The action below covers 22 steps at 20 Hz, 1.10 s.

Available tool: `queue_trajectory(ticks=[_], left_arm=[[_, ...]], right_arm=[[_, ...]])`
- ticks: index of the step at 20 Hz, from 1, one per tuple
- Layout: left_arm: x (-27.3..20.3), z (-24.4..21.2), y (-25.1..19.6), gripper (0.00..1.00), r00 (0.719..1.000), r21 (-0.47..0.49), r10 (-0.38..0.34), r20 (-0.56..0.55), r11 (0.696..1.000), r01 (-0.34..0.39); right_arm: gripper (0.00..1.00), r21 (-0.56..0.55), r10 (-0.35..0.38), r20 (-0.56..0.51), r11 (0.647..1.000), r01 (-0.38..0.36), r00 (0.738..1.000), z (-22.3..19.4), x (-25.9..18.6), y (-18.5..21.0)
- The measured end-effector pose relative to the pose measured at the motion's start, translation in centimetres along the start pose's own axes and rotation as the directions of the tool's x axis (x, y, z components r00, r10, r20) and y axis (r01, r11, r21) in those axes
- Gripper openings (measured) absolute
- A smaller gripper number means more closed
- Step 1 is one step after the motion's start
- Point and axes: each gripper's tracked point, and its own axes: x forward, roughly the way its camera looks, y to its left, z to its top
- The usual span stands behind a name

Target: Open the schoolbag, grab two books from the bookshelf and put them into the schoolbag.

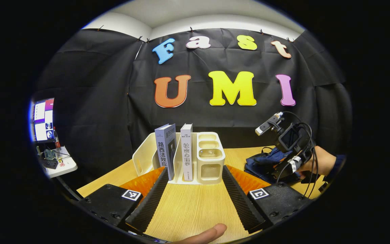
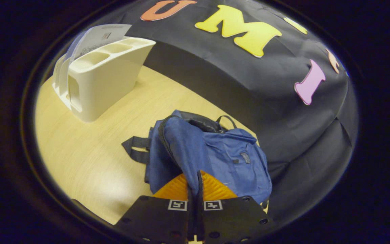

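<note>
The left gripper [image 1: 195,195] is held with its jaws spread wide over the counter [image 1: 188,206], nothing between them. Straight ahead of the jaws, two books [image 1: 176,150] stand upright in the cream bookshelf [image 1: 208,156]. The right gripper [image 2: 195,189] has its jaws closed tight on a fold of the blue schoolbag [image 2: 215,156], which lies on the counter just ahead of them, with the bookshelf farther off to their left.

right gripper [image 2: 195,176] jaws pinched on schoolbag [image 2: 215,156] flap | bookshelf [image 2: 103,74] well apart
</note>
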Motion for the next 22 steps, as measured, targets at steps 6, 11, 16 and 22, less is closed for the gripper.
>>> queue_trajectory(ticks=[6,11,16,22], left_arm=[[0.3,-0.4,-0.1,1.00,1.000,0.018,0.003,-0.006,1.000,-0.003],[0.9,-0.6,0.3,1.00,1.000,0.011,0.022,-0.011,1.000,-0.022],[1.9,-0.1,0.8,1.00,1.000,0.002,0.025,-0.016,1.000,-0.025],[5.0,2.0,1.0,1.00,0.999,-0.021,0.001,-0.050,1.000,-0.002]], right_arm=[[0.00,-0.008,-0.004,0.029,1.000,0.004,1.000,1.4,-0.7,-3.9],[0.00,-0.012,-0.025,0.048,1.000,0.026,0.999,3.6,-1.0,-8.6],[0.00,0.015,-0.006,0.100,1.000,0.004,0.995,5.3,-1.7,-13.5],[0.00,0.107,0.020,0.128,0.994,-0.034,0.992,6.0,-2.7,-18.6]])
